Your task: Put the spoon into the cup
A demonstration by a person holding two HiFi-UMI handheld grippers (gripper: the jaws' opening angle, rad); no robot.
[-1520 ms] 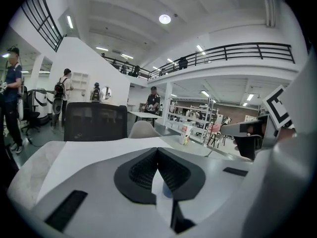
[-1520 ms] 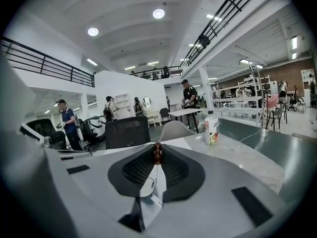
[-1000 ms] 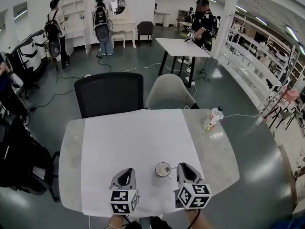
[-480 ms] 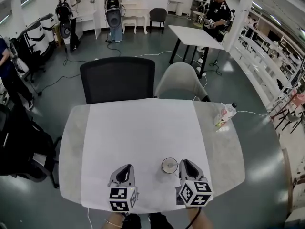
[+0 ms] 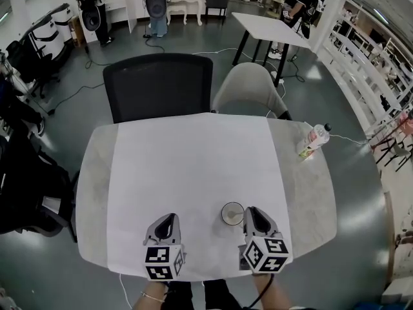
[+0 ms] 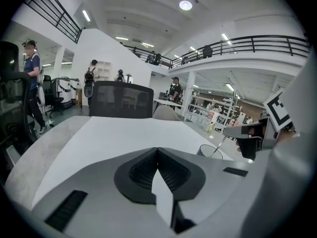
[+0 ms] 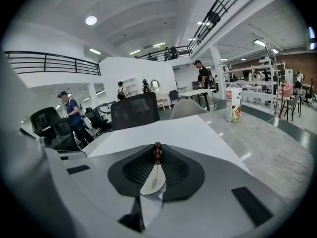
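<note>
A small white cup stands on the white cloth near the table's front edge. My right gripper sits just right of the cup, with its tips beside the rim. It is shut on a small spoon: the bowl lies back between the pads and the brown handle end pokes out at the tips. My left gripper rests on the cloth to the left of the cup, shut with nothing in it. The left gripper view shows the cup at the right, beside the right gripper.
A drink bottle stands on the bare marble at the table's right side, seen too in the right gripper view as the bottle. A black chair and a grey chair stand behind the table. People move far behind.
The head view has tilted down, so the table sits higher in the frame. Both grippers and the cup keep the same places on the table.
</note>
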